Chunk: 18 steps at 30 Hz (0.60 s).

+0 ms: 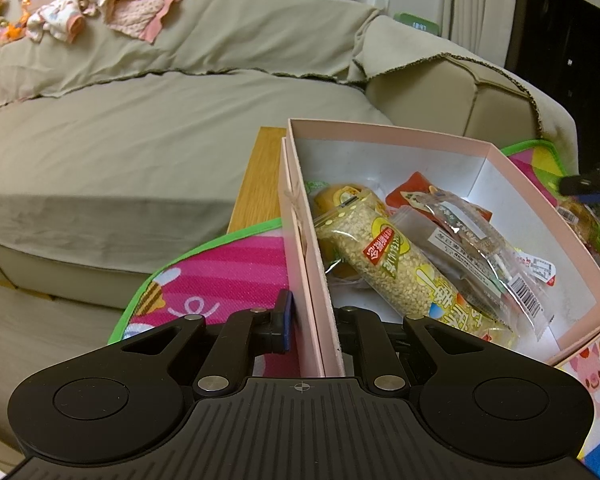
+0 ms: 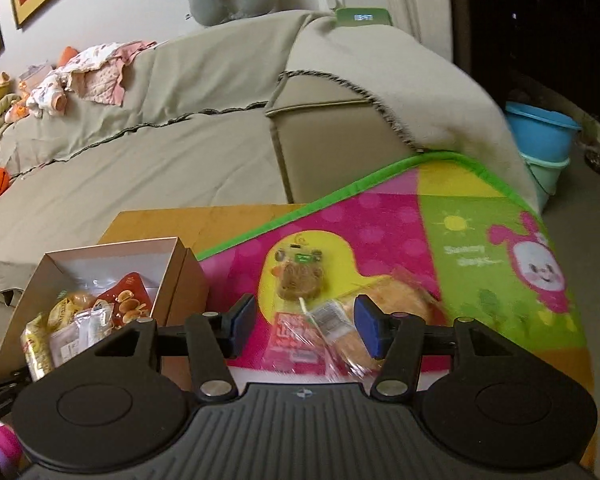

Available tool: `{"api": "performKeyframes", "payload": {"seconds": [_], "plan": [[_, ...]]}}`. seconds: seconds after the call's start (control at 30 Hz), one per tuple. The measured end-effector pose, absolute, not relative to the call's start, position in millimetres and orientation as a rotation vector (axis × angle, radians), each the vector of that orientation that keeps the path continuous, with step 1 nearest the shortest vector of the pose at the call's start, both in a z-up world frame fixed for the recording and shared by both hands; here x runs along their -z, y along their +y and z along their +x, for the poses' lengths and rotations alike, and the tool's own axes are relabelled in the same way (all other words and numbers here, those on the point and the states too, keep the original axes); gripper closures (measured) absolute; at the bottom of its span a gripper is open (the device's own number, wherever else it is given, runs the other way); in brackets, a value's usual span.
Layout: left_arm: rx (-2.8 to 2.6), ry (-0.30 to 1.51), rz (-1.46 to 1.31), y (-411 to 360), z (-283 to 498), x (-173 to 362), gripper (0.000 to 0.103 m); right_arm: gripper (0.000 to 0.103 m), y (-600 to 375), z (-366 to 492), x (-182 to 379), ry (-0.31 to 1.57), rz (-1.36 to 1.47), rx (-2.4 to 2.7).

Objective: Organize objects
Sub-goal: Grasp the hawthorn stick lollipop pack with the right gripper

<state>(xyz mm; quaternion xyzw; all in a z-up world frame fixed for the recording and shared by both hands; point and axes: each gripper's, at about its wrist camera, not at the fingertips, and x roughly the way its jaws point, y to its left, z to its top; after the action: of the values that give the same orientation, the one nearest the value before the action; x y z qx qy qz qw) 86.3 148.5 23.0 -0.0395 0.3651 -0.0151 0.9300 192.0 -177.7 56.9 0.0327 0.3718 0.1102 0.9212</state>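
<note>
- Left gripper (image 1: pixel 314 320): jaws clamped on pink box (image 1: pixel 452 140) wall.
- Right gripper (image 2: pixel 305 326): jaws parted, over snack packets (image 2: pixel 300 344).
- Mat (image 2: pixel 468 256) reads "Sunny".

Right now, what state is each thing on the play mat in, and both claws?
Pink cardboard box: open, lidless, partly filled with snack packets.
Left claw: shut on the box's near wall.
Right claw: open, nothing gripped, above the loose snacks.
Clear-wrapped round bun: on the mat, outside the box.
Bear-shaped lollipop in clear wrap: on the mat, outside the box.
</note>
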Motion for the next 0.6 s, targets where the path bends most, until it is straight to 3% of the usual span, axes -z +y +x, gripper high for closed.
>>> {"api": "performKeyframes", "payload": {"seconds": [0.23,0.4,0.5,0.6], "plan": [[0.032,0.754,-0.073,146.0,89.1,-24.2,0.089,0.047,-141.2,246.9,-23.1,0.803,-0.053,-0.140],[0.031,0.755,-0.069,145.5,89.5,-24.5,0.089,0.041,-138.7,256.7,-8.7,0.833,-0.027,-0.126],[0.030,0.753,-0.067,145.7,88.8,-24.7,0.089,0.065,-137.9,249.4,-12.6,0.845,-0.043,-0.159],[0.030,0.752,-0.068,145.4,89.4,-25.1,0.089,0.067,-143.3,238.9,-16.7,0.872,-0.005,-0.202]]}}
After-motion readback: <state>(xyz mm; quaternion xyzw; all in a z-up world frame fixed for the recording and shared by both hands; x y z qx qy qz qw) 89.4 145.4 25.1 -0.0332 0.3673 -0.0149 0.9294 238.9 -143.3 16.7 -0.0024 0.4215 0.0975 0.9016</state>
